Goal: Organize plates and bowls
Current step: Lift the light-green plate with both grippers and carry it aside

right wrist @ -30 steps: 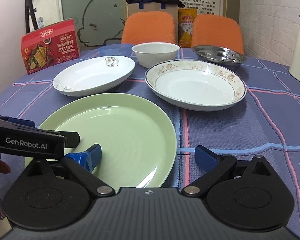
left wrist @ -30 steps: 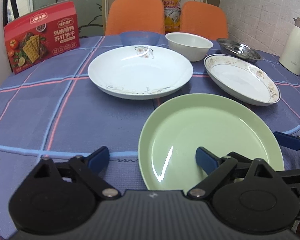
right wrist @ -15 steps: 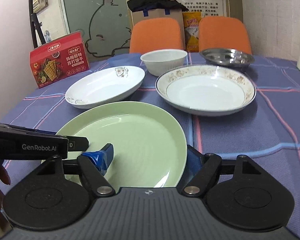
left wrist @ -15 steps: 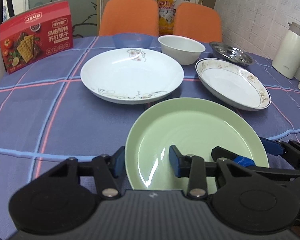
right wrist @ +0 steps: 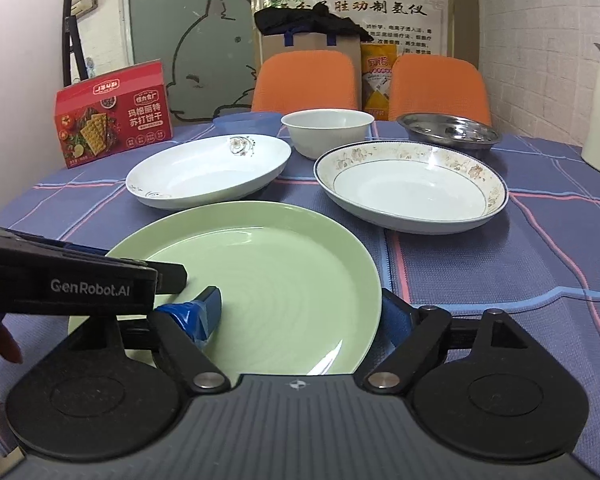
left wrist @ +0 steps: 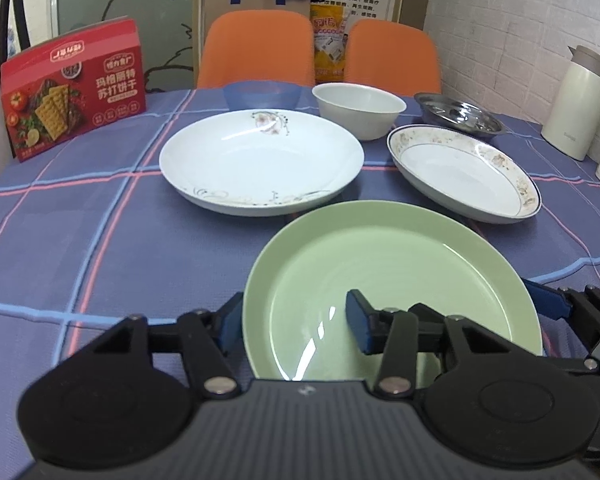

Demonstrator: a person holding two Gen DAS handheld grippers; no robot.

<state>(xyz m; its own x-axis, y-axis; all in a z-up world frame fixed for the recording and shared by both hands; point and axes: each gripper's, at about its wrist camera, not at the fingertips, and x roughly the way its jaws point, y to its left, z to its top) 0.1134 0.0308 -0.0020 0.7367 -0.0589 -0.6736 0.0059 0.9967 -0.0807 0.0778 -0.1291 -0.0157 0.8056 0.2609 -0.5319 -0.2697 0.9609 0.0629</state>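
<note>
Currently both my tongs grip the green plate (left wrist: 392, 264) at the near edge of the desk (left wrist: 80, 240). Left tongs (left wrist: 296, 320) clamp its left rim, one finger outside, one inside. Right tongs (right wrist: 300, 312) clamp its right rim the same way. Beyond it: white flowered plate (left wrist: 260, 160) on the left, gold-rimmed plate (left wrist: 464, 172) on the right. Farther back: blue bowl (left wrist: 262, 94), white bowl (left wrist: 358, 110), steel dish (left wrist: 458, 114). Red cracker box (left wrist: 74, 88) at far left.
</note>
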